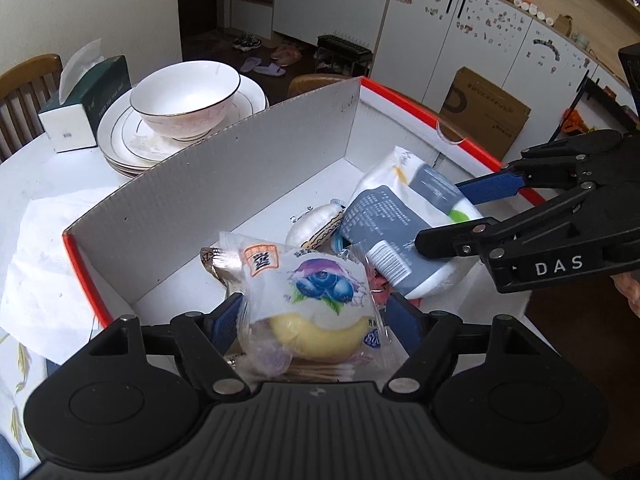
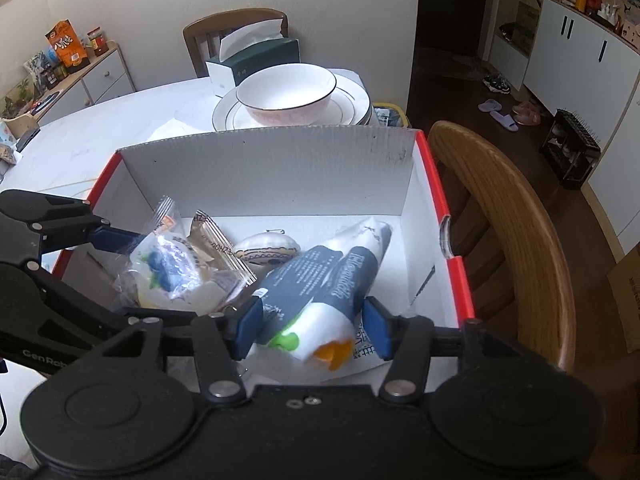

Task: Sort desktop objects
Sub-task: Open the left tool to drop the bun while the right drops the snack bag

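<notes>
A white cardboard box [image 1: 240, 128] with red outer sides stands on the table. Inside it lie a blueberry bread packet [image 1: 312, 280], a grey-and-white wipes pack [image 2: 320, 280], a silver snack sachet [image 2: 218, 248] and a small white patterned pouch [image 2: 266, 250]. My left gripper [image 1: 316, 318] stands open around the bread packet, which rests on other items in the box. My right gripper [image 2: 312, 330] is open around the end of the wipes pack, with a gap at its right pad [image 2: 376, 326]. The pack lies on the box floor.
A white bowl [image 1: 184, 100] sits on stacked plates behind the box, next to a dark green tissue box [image 1: 88, 108]. A sheet of white paper [image 1: 36, 272] lies left of the box. A wooden chair [image 2: 520, 220] stands close to the box's right side.
</notes>
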Available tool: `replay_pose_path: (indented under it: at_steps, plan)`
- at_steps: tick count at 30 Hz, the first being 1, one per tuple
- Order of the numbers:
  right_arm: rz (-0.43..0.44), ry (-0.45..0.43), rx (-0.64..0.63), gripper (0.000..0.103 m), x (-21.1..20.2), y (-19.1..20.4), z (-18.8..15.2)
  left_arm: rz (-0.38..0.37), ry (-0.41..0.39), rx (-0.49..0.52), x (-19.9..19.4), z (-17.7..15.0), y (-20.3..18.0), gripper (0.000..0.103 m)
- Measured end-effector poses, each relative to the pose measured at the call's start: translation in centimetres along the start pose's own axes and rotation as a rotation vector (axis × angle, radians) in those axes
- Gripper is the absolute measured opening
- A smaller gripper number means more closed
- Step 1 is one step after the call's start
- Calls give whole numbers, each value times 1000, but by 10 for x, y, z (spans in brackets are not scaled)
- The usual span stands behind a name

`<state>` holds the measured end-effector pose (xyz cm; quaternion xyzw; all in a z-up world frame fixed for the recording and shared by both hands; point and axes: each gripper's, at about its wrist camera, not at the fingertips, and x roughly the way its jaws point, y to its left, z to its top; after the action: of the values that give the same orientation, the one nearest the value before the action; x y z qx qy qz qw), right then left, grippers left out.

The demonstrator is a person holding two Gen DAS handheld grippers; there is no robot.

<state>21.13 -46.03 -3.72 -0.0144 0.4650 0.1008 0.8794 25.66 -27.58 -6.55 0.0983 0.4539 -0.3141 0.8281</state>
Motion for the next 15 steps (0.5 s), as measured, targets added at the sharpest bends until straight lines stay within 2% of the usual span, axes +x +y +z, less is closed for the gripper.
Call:
replay_pose_path:
  at_steps: [2, 15]
  plan:
    - [-11, -13, -2, 64, -5, 1, -1, -8, -11, -10, -5, -3, 2, 76]
    - [-34, -81, 15, 66, -40, 18, -8, -22, -123, -16, -54, -19, 2, 76]
